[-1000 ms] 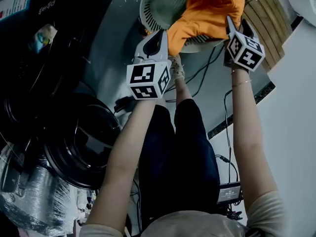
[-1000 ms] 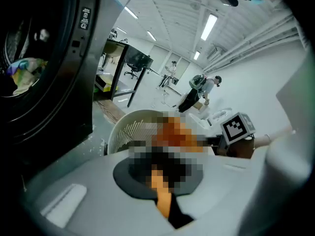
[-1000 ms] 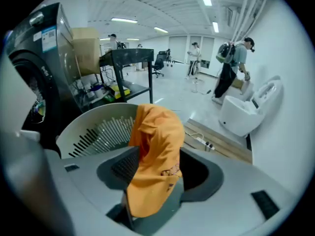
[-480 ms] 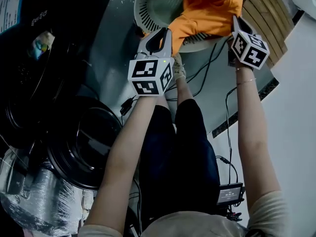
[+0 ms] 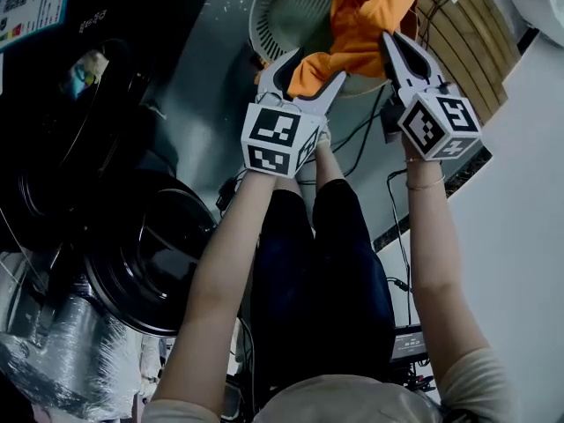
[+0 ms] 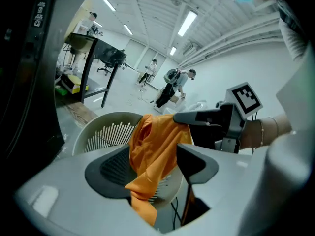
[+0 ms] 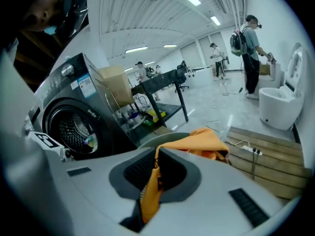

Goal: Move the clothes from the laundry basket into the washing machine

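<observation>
An orange garment [image 5: 370, 11] hangs over the white slatted laundry basket [image 5: 273, 7]. My right gripper [image 5: 388, 40] is shut on its upper edge; its jaws have just been closing, and cloth [image 7: 206, 139] bunches between the pads. My left gripper [image 5: 310, 67] has just been opening: its jaws stand apart with the garment's lower corner [image 6: 155, 141] hanging loose between them. The basket [image 6: 98, 127] sits just beyond both grippers. The washing machine's round door [image 5: 154, 254] hangs open at the lower left, and its drum [image 7: 74, 127] shows in the right gripper view.
A wooden pallet [image 5: 467, 33] with a power strip [image 7: 248, 144] lies right of the basket. Cables [image 5: 370, 122] run over the floor by my feet, and a small device [image 5: 410, 342] sits lower right. Further off stand a toilet [image 7: 278, 102], a black table [image 7: 162, 82] and people [image 7: 248, 53].
The left jaws went from shut on the garment's corner to open. The right gripper closed on the cloth's upper part and rose, pulling the garment up out of the basket.
</observation>
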The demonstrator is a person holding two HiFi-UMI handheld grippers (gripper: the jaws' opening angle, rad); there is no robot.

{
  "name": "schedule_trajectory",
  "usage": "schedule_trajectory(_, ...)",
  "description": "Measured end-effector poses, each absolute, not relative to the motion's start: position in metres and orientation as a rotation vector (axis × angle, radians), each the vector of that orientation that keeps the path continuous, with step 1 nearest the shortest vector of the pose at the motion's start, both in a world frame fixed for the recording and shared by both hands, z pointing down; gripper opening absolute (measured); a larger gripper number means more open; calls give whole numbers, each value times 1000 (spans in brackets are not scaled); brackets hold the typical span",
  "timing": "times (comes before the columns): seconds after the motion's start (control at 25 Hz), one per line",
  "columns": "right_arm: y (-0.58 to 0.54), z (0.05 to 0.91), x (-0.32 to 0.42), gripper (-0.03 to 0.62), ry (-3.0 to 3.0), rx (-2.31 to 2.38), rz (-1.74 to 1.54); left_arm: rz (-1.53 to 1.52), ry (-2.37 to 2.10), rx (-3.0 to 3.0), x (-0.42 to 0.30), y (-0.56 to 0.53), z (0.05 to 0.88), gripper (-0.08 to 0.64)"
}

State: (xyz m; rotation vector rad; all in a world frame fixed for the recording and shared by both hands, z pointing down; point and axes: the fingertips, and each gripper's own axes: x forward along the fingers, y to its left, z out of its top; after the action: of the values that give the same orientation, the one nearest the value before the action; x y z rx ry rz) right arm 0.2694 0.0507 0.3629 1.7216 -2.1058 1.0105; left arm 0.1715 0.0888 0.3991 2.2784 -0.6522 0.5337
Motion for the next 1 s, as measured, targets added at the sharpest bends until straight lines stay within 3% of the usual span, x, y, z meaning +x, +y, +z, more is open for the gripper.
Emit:
schedule_trajectory(0.2, 41, 335, 231, 26, -2226, 1672, 1002, 562, -629, 2382, 159, 86, 384, 322)
schedule_trajectory(1.0, 49, 253, 119, 25, -2519, 1335, 953, 589, -663, 2601, 125, 60, 334, 345)
